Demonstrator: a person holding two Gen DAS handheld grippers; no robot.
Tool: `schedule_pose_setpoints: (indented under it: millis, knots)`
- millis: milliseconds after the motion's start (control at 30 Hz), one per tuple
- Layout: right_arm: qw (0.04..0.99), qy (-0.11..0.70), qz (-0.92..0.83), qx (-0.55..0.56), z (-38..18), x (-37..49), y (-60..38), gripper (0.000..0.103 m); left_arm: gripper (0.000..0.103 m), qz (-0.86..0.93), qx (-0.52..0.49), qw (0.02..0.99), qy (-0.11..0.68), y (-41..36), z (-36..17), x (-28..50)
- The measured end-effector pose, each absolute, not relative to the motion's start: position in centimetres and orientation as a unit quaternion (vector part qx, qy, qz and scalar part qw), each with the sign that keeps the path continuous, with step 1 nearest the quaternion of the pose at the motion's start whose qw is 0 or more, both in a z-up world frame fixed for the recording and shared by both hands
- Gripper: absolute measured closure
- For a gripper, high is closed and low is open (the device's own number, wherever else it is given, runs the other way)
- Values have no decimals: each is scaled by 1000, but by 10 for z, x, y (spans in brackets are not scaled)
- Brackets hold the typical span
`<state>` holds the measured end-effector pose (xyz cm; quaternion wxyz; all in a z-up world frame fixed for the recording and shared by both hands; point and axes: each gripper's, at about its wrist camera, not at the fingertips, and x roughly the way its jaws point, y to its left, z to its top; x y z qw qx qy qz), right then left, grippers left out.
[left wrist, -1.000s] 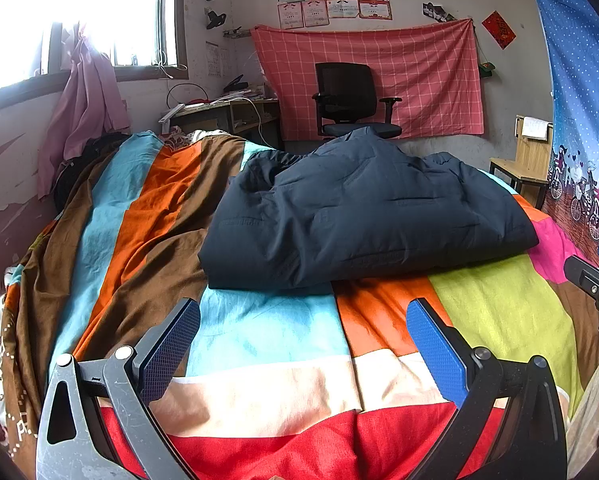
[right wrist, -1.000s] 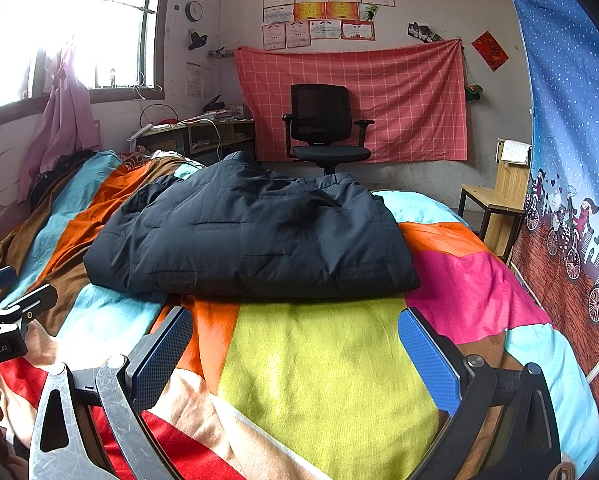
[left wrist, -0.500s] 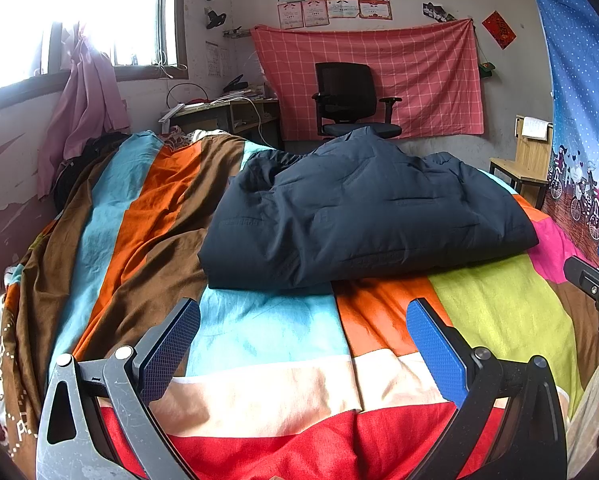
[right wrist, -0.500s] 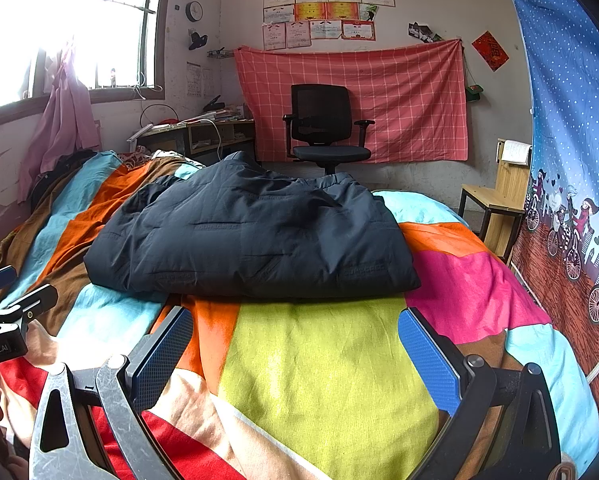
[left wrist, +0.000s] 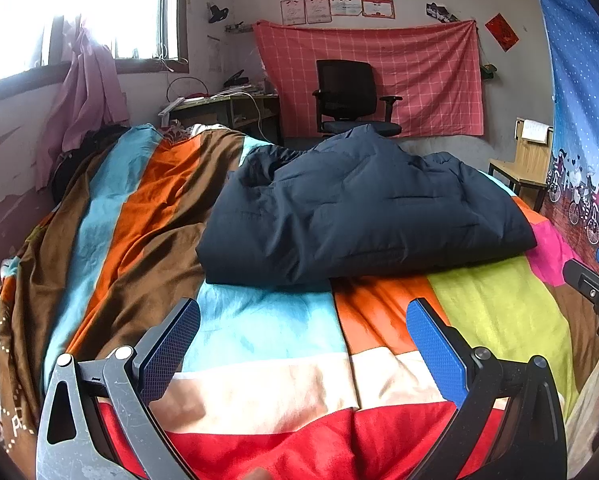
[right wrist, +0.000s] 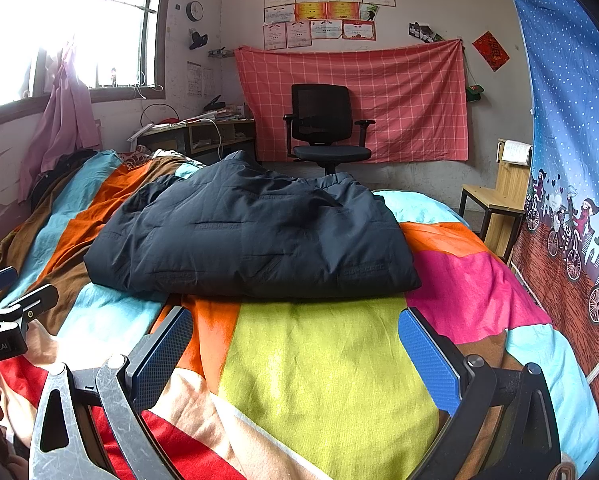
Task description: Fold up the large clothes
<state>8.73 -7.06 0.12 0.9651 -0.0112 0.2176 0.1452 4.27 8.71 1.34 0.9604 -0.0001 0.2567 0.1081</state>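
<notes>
Jacket, dark navy, folded, on bed

Jacket (left wrist: 363, 208): quilted dark navy garment, folded into a thick bundle, lying on the bed at 12 o'clock from both grippers, apart from each.

Bed (left wrist: 259, 328): covered by a patchwork spread of brown, turquoise, orange, lime, pink, cream and red panels; fills the lower view of both cameras.

Checked red cloth (right wrist: 355, 100): hung on the far wall, 12 o'clock, behind the chair.

Office chair (right wrist: 323, 128): black, at the foot of the bed.

Wooden chair (right wrist: 499, 200): at 3 o'clock, against the blue printed curtain (right wrist: 571, 120).

Left gripper (left wrist: 303, 344): jaws released, spread wide over the spread's turquoise and orange panels, holding nothing.

Right gripper (right wrist: 295, 352): jaws released, wide over the lime panel, holding nothing.
</notes>
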Motion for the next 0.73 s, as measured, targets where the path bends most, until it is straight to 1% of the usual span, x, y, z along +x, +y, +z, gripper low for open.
schedule_pose_setpoints:
  millis: [233,733]
  knots:
    - [965,219,145,-11,1,88,-71,0,2,119,5,962,246,88,15,40]
    - [965,219,144,-12,0,87,-67,0,2,111,-6,962,250,92,12,40]
